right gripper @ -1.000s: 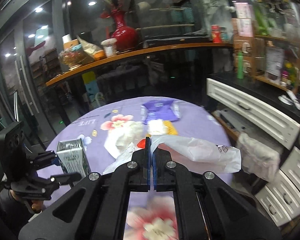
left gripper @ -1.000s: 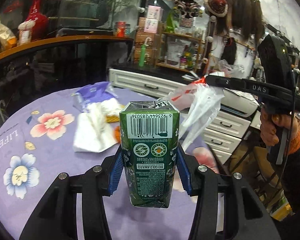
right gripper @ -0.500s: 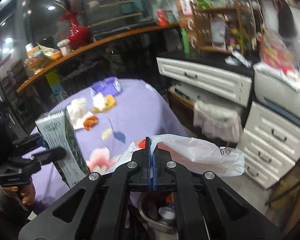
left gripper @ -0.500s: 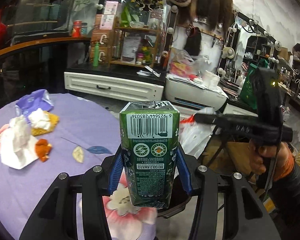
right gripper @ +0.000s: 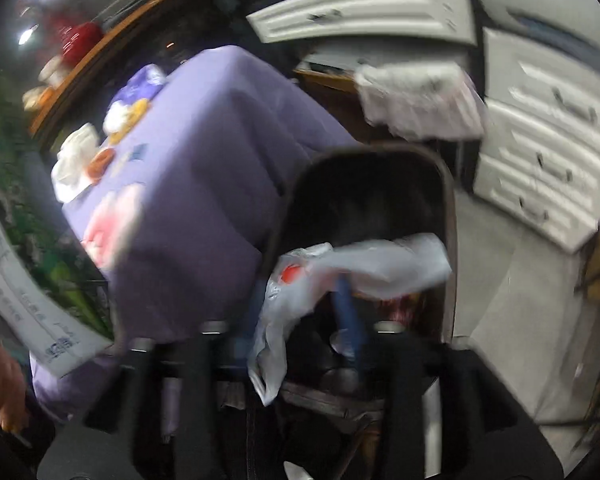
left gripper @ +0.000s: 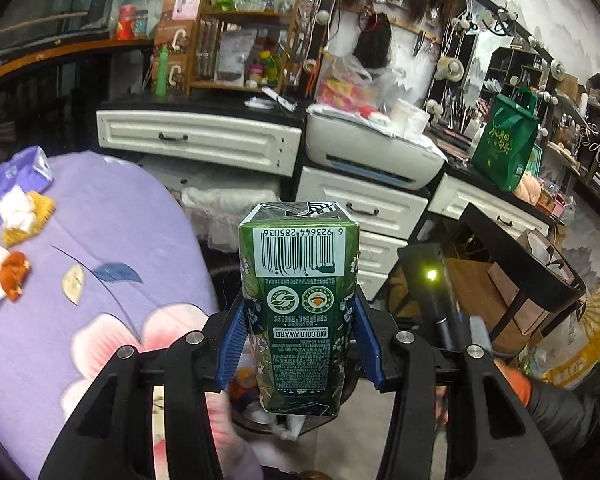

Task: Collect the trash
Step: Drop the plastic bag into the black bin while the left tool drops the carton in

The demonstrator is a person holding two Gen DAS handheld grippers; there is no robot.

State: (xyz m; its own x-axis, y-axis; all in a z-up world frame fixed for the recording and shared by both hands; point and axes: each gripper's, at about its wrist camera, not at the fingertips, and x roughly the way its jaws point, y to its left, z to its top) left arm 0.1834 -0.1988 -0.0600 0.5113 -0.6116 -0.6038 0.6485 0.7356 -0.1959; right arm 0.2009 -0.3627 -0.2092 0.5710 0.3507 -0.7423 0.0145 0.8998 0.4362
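Over the bin [right gripper: 380,184], right gripper [right gripper: 300,312] jaws are opening around plastic bag [right gripper: 364,264].

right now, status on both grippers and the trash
Left gripper shut on green drink carton. Right gripper jaws opening, white plastic bag between them over dark bin. Nothing blocking.

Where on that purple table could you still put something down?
The near half of the table is bare, from the printed pink flower to the edge by the drawers. The far left is crowded: tissues, an orange wrapper, a purple pack.
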